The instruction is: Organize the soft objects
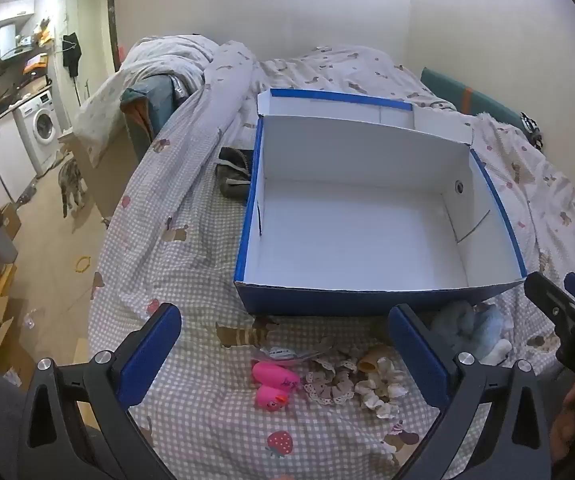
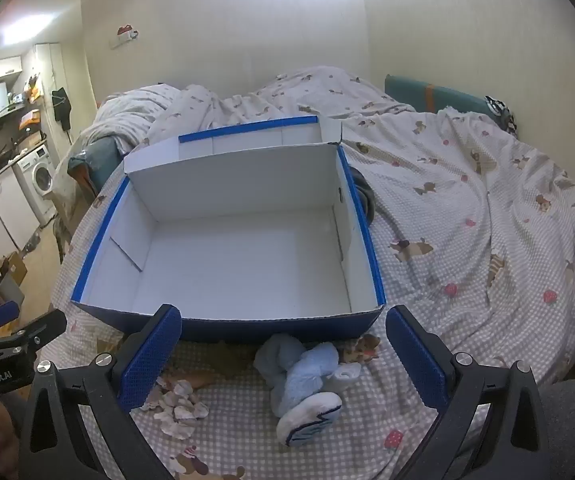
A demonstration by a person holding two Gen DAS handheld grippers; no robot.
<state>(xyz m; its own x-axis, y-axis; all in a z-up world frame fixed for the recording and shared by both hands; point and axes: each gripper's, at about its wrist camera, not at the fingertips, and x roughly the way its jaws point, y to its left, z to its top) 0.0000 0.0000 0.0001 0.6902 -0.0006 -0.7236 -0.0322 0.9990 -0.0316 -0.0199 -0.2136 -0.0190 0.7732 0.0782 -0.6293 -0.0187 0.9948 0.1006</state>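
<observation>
We see the box [image 1: 367, 216] on the bed [image 1: 191, 248] with nothing in it. Our left gripper [image 1: 287, 354] and right gripper [image 2: 283, 354] hover spread wide, holding nothing. The blue plush [image 2: 307, 376], scrunchies [image 1: 351, 380] and pink toys [image 1: 275, 386] lie just before the box.

both grippers [image 1: 283, 354] [image 2: 283, 354] wide apart

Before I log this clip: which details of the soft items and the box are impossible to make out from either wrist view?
- Left wrist view: blue plush is partly covered by the left gripper finger.
- Right wrist view: lace scrunchies are partly behind the right gripper finger; the pink toys are not visible.
- Both views: dark fabric beyond the box is mostly hidden by its wall.
- Box front label: too foreshortened.
</observation>
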